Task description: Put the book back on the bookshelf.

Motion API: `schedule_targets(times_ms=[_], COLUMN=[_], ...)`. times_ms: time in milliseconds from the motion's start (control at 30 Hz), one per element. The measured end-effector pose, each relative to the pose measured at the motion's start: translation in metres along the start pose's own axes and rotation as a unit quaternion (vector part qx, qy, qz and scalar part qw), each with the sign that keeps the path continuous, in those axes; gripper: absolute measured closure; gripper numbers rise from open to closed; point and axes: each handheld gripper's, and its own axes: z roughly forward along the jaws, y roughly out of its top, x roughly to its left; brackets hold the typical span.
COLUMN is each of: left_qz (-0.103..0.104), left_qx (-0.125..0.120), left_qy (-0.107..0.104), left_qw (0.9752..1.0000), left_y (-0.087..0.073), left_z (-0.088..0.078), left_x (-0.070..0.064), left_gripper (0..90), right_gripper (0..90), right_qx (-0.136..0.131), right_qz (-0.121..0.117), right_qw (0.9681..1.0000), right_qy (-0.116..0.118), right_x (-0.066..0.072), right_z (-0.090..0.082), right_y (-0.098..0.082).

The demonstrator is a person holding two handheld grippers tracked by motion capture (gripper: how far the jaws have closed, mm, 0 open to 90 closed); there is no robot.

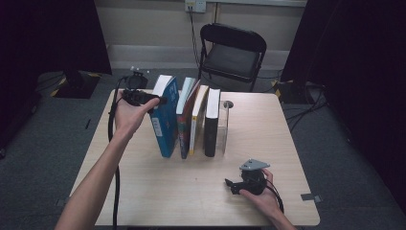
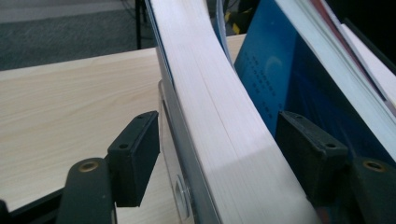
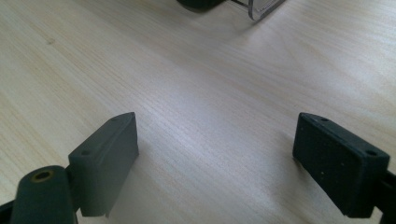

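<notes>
Blue book (image 1: 165, 120) sits between the left hand-held gripper's (image 1: 160, 100) parted jaws, the left pad clear of it.

- Blue book (image 1: 165, 120): thick softcover with a white page block, standing on its bottom edge, leftmost in a row of upright books at the middle of the table's far half.
- Top tilts left, away from the neighbouring book; spine faces the near edge.
- Its pages bow slightly in the left gripper view (image 2: 210, 116).
</notes>
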Motion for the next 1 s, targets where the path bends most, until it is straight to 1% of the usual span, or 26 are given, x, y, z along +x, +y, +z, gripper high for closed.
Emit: schedule_targets(times_ms=[33,67,133,167,200,267,300,333,367,400,467,500,567,600,633,667,700,733,767,800,833,900,967,1000], left_qz=[0.010,0.010,0.017,0.028,0.028,0.050,0.052,0.052,0.055,0.058,0.063,0.066,0.065,0.065,0.059,0.057,0.062,0.062,0.067,0.067,0.067,0.064,0.064,0.071], left_qx=[-0.012,-0.012,-0.025,-0.041,-0.041,-0.044,-0.050,-0.050,-0.066,-0.068,-0.084,-0.085,-0.093,-0.093,-0.099,-0.094,-0.099,-0.099,-0.103,-0.103,-0.112,-0.116,-0.119,-0.111], left_qy=[-0.008,-0.008,-0.010,-0.008,-0.008,-0.003,-0.005,-0.005,0.000,0.000,0.003,0.003,-0.001,-0.001,-0.004,-0.010,-0.003,-0.003,-0.003,-0.003,0.004,0.002,0.004,0.004], left_qw=[0.9998,0.9998,0.9995,0.9987,0.9987,0.9978,0.9974,0.9974,0.9963,0.9960,0.9945,0.9942,0.9935,0.9935,0.9933,0.9938,0.9932,0.9932,0.9924,0.9924,0.9915,0.9912,0.9909,0.9912], left_y=[-0.005,-0.005,-0.009,-0.012,-0.012,-0.016,-0.018,-0.018,-0.024,-0.027,-0.034,-0.036,-0.041,-0.041,-0.044,-0.047,-0.054,-0.054,-0.059,-0.059,-0.063,-0.067,-0.070,-0.073], left_z=[-0.001,-0.001,-0.001,-0.002,-0.002,-0.001,-0.001,-0.001,-0.002,-0.002,-0.003,-0.004,-0.005,-0.005,-0.005,-0.006,-0.007,-0.007,-0.007,-0.007,-0.009,-0.010,-0.010,-0.010], left_x=[0.001,0.001,0.002,0.001,0.001,-0.002,-0.003,-0.003,-0.005,-0.005,-0.005,-0.004,-0.002,-0.002,-0.001,0.000,-0.002,-0.002,-0.002,-0.002,-0.002,-0.002,-0.002,-0.001], left_gripper=[31.5,30.9,30.2,29.8,29.3,28.9,28.7,28.4,28.1,27.4,25.8,25.6,23.0,23.2,23.7,23.7,23.2,23.2,23.1,22.9,22.7,22.5,22.2,22.1], right_gripper=[14.0,14.0,14.1,14.1,14.1,14.2,14.2,14.2,14.2,14.1,14.1,14.1,14.1,14.1,14.1,14.1,14.2,14.2,14.2,14.2,14.2,14.2,14.2,14.2], right_qx=[0.000,0.000,0.000,-0.001,-0.001,0.000,0.000,0.000,0.000,0.000,0.000,0.000,0.000,0.000,0.000,0.000,0.000,0.000,-0.001,-0.001,0.000,0.000,-0.001,-0.001], right_qz=[0.000,0.000,0.000,-0.001,-0.001,-0.001,-0.001,-0.001,-0.001,-0.001,-0.001,-0.001,-0.001,-0.001,-0.001,-0.001,-0.001,-0.001,-0.001,0.000,0.000,0.000,0.000,0.000], right_qw=[1.0000,1.0000,1.0000,1.0000,1.0000,1.0000,1.0000,1.0000,1.0000,1.0000,1.0000,1.0000,1.0000,1.0000,1.0000,1.0000,1.0000,1.0000,1.0000,1.0000,1.0000,1.0000,1.0000,1.0000], right_qy=[0.000,0.000,0.001,0.001,0.001,0.001,0.001,0.001,0.001,0.001,0.001,0.001,0.001,0.001,0.001,0.001,0.001,0.001,0.001,0.001,0.000,0.000,0.000,0.000], right_x=[0.000,0.000,0.000,0.000,0.000,0.000,0.000,0.000,0.000,0.000,0.000,0.000,0.000,0.000,0.000,0.000,0.000,0.000,0.000,0.000,0.000,0.000,0.000,0.000], right_z=[0.000,0.000,0.000,0.000,0.000,0.001,0.001,0.001,0.001,0.001,0.001,0.001,0.001,0.001,0.001,0.001,0.001,0.001,0.001,0.001,0.001,0.001,0.001,0.001], right_y=[0.000,0.000,0.000,0.000,0.000,0.000,0.000,0.000,0.000,0.000,0.000,0.000,0.000,0.000,0.001,0.001,0.001,0.001,0.001,0.001,0.001,0.001,0.001,0.001])
